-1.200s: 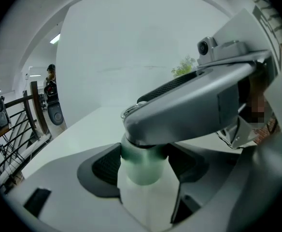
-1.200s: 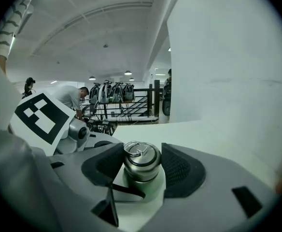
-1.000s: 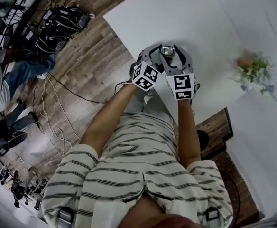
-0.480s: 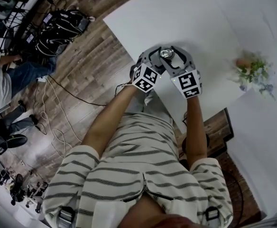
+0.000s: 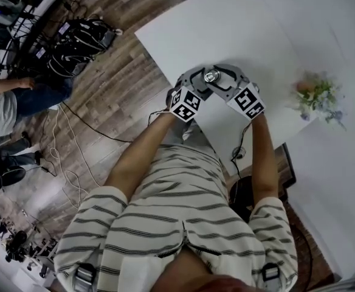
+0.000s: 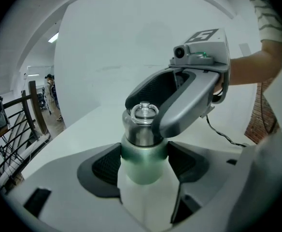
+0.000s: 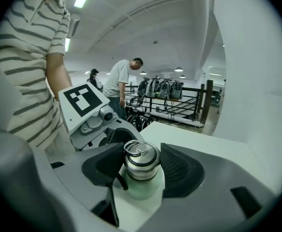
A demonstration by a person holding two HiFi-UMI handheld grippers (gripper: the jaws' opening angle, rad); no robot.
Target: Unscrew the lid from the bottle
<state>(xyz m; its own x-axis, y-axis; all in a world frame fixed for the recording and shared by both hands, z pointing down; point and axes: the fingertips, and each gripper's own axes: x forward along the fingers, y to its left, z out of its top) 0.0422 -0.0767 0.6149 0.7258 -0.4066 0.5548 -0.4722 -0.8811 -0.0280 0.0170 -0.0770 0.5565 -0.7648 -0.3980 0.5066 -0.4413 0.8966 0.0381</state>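
Observation:
A pale green bottle (image 6: 142, 166) with a steel lid (image 7: 141, 159) and a ring on top stands at the near edge of the white table (image 5: 244, 23). My left gripper (image 6: 143, 164) is shut on the bottle's green body, a pad on each side. My right gripper (image 7: 142, 167) comes from the opposite side and is shut on the lid, its dark pads (image 7: 179, 170) against the steel. From the head view the lid (image 5: 212, 75) shows between both grippers, the left gripper (image 5: 203, 79) and the right gripper (image 5: 221, 79) meeting over it. The bottle's lower part is hidden.
A small bunch of flowers (image 5: 320, 93) lies on the table to the right. The table edge runs just before the bottle, with wood floor, a cable (image 5: 86, 117) and backpacks (image 5: 74, 38) to the left. People stand by a railing (image 7: 179, 100) beyond.
My right gripper has turned about the lid, its marker cube swinging right and up and the right forearm moving outward. The left gripper and bottle have stayed in place.

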